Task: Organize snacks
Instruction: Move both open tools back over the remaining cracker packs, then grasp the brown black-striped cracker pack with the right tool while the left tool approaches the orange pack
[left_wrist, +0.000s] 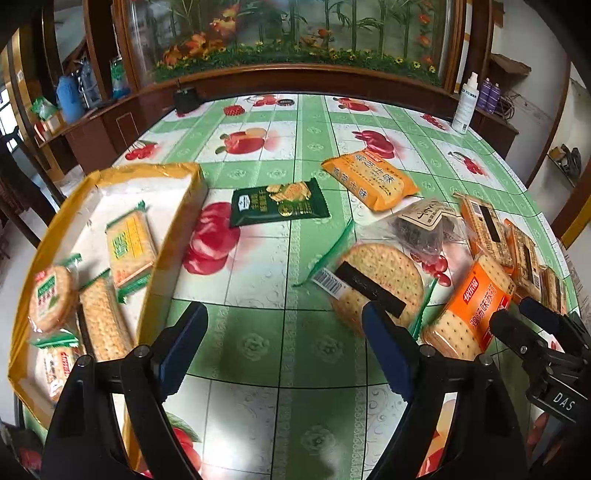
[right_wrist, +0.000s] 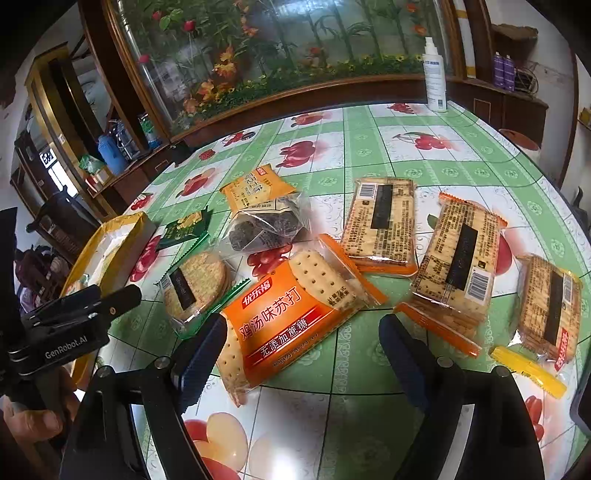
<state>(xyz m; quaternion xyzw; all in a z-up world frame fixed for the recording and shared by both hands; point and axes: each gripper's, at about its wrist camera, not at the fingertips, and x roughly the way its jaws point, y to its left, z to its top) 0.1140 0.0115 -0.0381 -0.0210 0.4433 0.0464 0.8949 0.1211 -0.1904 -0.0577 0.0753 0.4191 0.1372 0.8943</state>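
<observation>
Table (left_wrist: 295, 236) with fruit-print cloth; yellow-rimmed tray (left_wrist: 173, 240) at its left side, already holding four biscuit packs; remaining snacks loose on the cloth to the right of it.

Left hand-held gripper (left_wrist: 284, 332): jaws spread wide, nothing between them; hangs over bare cloth between tray and loose packs; its right finger sits just in front of the round cracker pack (left_wrist: 376, 284), which lies flat, label strip up.

Right hand-held gripper (right_wrist: 303, 343): jaws wide apart, gripping nothing; the orange soda-cracker pack (right_wrist: 291, 314) lies directly ahead, its near end already between the fingers; left finger looks to be touching or just beside the pack's near-left corner, contact not certain.

Key relation: the orange pack's long axis runs diagonally, from near-left to far-right, so it is skewed against the line between the right fingers; judgement: a small wrist turn is needed to close across its short width. Right hand is plainly nearer this pack; left hand is nearer the round cracker pack and the tray.

Also loose: green pack (left_wrist: 279, 203), orange cheese-biscuit pack (left_wrist: 369, 179), clear bag of dark snacks (right_wrist: 266, 225), three label-side-up cracker packs (right_wrist: 380, 221) to the right.

Judgement: sorting partly done; most packs not yet in the tray.
</observation>
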